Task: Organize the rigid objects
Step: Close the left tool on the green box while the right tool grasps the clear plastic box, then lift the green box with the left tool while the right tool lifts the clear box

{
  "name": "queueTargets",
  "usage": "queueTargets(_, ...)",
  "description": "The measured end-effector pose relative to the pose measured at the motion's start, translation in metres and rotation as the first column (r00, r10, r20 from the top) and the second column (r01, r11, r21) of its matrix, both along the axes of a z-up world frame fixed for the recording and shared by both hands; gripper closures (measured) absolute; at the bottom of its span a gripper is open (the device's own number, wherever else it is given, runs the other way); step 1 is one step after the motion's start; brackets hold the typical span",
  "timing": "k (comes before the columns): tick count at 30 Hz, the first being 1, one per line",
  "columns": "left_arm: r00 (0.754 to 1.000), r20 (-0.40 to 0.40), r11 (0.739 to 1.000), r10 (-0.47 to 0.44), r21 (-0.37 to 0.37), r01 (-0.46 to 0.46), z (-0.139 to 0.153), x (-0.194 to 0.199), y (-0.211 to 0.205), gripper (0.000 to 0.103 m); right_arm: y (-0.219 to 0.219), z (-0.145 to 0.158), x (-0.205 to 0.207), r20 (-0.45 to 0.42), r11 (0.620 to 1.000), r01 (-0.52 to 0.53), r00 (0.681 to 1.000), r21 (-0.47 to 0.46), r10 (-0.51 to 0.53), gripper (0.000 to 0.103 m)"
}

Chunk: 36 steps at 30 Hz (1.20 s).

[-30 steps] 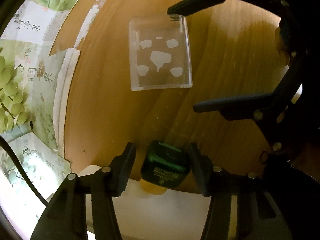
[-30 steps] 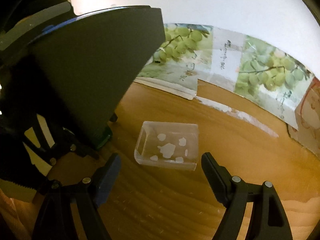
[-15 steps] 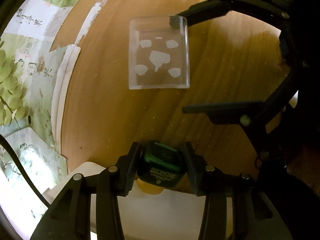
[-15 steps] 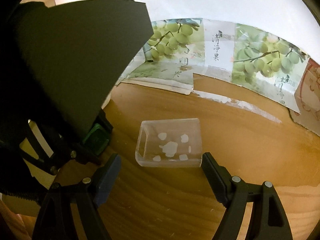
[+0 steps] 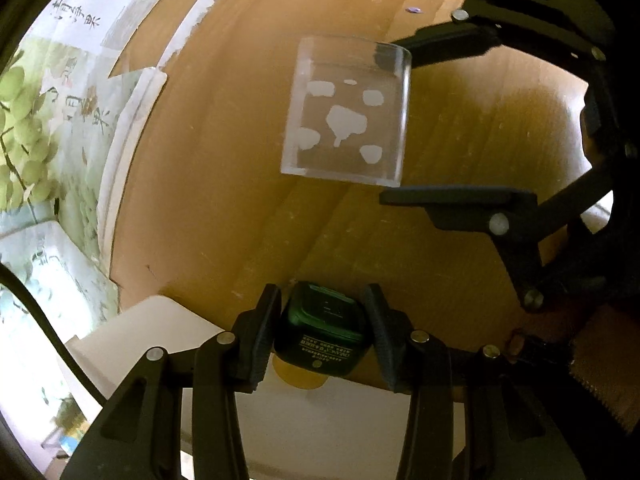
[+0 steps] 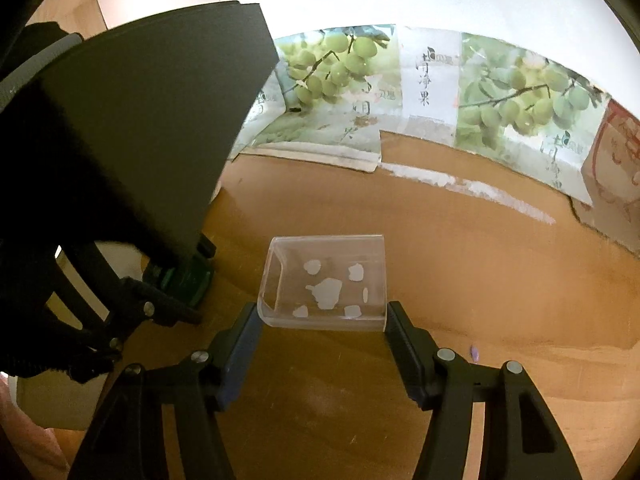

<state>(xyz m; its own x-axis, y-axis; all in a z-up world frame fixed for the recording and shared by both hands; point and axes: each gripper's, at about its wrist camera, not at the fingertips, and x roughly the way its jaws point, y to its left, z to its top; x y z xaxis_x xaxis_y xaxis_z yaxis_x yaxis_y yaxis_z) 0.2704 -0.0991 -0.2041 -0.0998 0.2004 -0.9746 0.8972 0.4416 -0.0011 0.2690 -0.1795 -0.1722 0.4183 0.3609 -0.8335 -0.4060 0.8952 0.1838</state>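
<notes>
Clear plastic rectangular box (image 6: 326,282): right gripper (image 6: 324,330) spread astride, contact unclear; square before clamping; left gripper (image 5: 320,326) clamps dark green case (image 5: 322,330)

Warm light is glancing off the smooth, lightly scuffed wooden desk (image 6: 460,280), where a clear plastic box (image 6: 326,282) is showing glossy walls and pale matt patches. A dark green glossy plastic case (image 5: 322,330) is sitting between matt black plastic tongs (image 5: 320,334), while printed paper sheets (image 6: 500,96) are lining the back.
</notes>
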Motion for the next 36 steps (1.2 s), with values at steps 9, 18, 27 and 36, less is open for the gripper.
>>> queueTargets(9,0.999,-0.001,0.999,0.054,-0.003,-0.054,0.006,-0.022,0.006,0.057,-0.017,0.004,-0.022,-0.070,0.997,0.069,0.995,0.022,-0.068,0.040)
queueTargets(18,0.993,0.025,0.992,0.119,-0.035,-0.118,0.027,-0.070,0.010,0.057,-0.044,0.024,-0.060,-0.112,0.984,0.173,0.980,0.049,-0.167,0.040)
queueTargets(27,0.974,0.017,0.973,0.224,-0.066,-0.222,0.045,-0.121,0.020,0.056,-0.067,0.049,-0.110,-0.125,0.974,0.220,0.969,0.052,-0.213,0.040)
queueTargets(36,0.929,-0.010,0.925,0.369,-0.100,-0.368,0.050,-0.159,0.042,0.057,-0.077,0.058,-0.133,-0.133,0.979,0.194,0.974,0.056,-0.185,0.041)
